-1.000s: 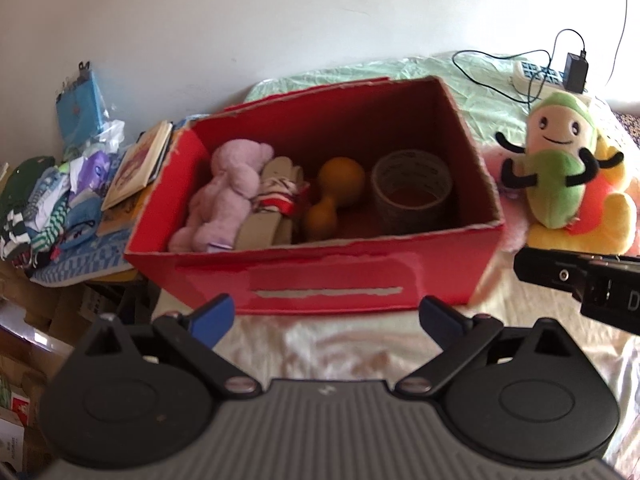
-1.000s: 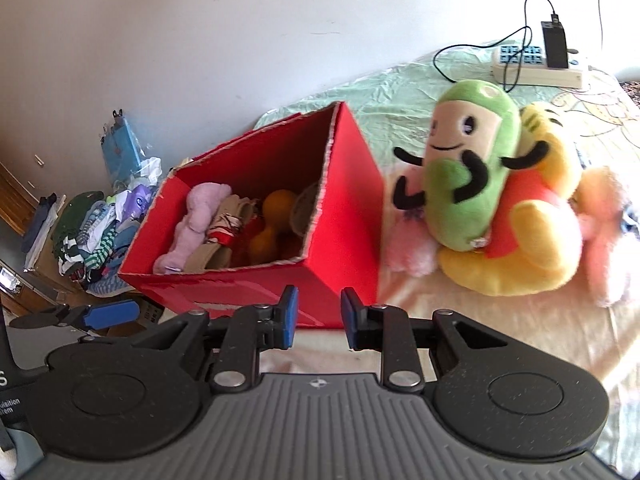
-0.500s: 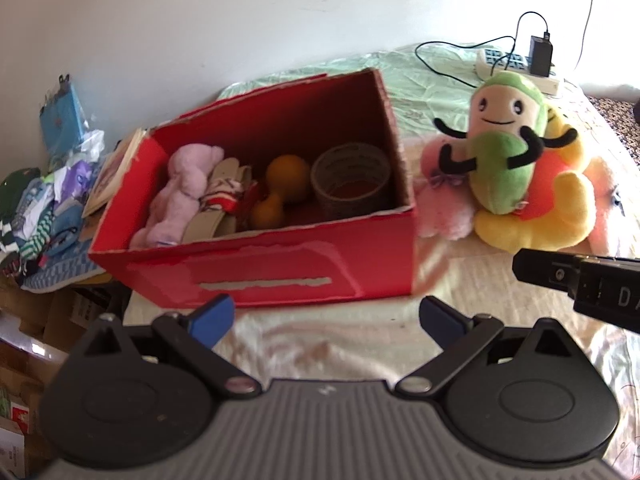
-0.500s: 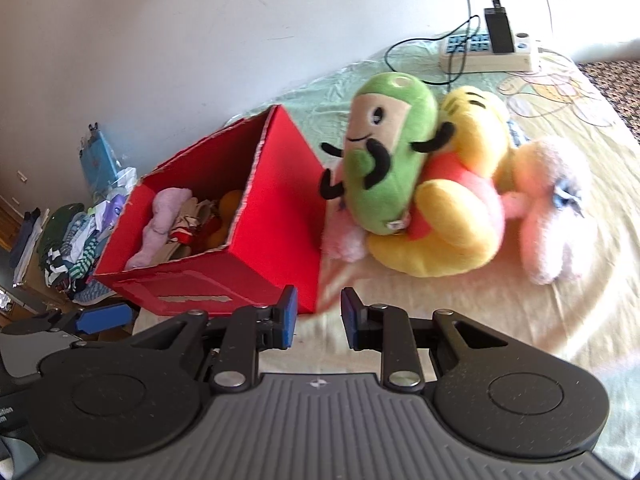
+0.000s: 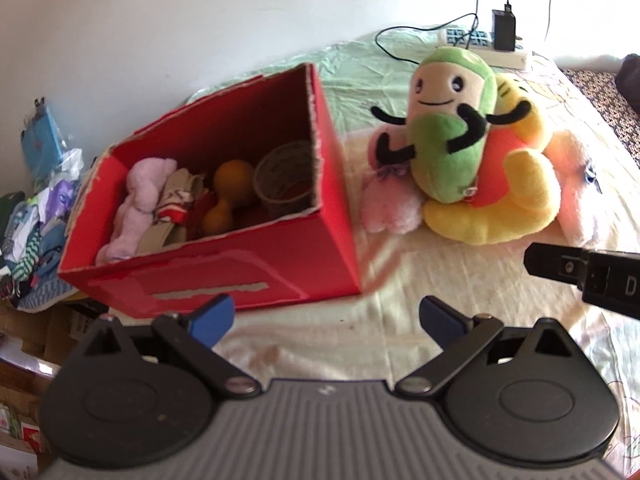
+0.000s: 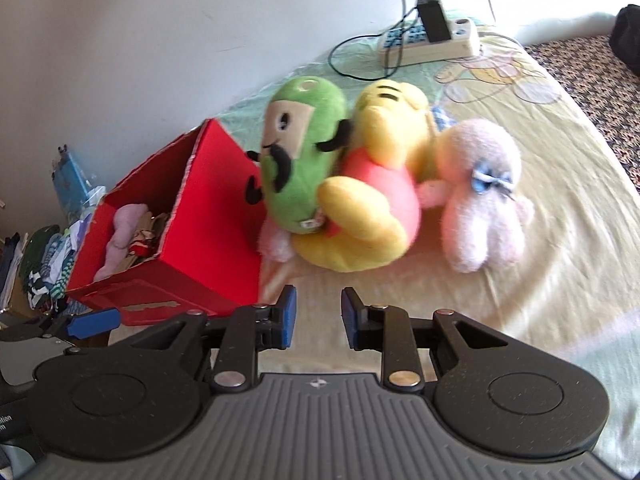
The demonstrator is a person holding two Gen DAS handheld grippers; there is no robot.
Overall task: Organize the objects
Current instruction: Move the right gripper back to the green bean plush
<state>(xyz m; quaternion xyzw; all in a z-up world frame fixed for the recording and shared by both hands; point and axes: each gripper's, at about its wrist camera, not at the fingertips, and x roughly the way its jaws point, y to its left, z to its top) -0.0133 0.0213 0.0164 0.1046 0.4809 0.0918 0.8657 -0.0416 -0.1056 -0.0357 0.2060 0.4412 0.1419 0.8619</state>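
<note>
A red cardboard box (image 5: pixel 248 276) (image 6: pixel 216 200) stands open on the bed. Inside lie a pink plush (image 5: pixel 140 200), an orange dumbbell toy (image 5: pixel 228 196) and a tape roll (image 5: pixel 288 184). Right of the box a green plush (image 5: pixel 448 148) (image 6: pixel 300 168) leans on a yellow plush (image 5: pixel 520 188) (image 6: pixel 376 184), with a pale pink plush (image 6: pixel 476 200) beside them. My left gripper (image 5: pixel 324 314) hovers open in front of the box's right corner, holding nothing. My right gripper (image 6: pixel 318 316) is shut with nothing between its pads, short of the yellow plush.
A white power strip (image 5: pixel 484 40) (image 6: pixel 432 40) with a black charger and cables lies at the back of the bed by the wall. A pile of clothes (image 5: pixel 36 216) sits off the bed's left edge. Pale sheet (image 6: pixel 520 300) stretches to the right.
Both grippers have moved to the right along the bed. The box has slid toward the left of both views and the plush toys now sit nearer the middle. Neither gripper's jaws have changed.
</note>
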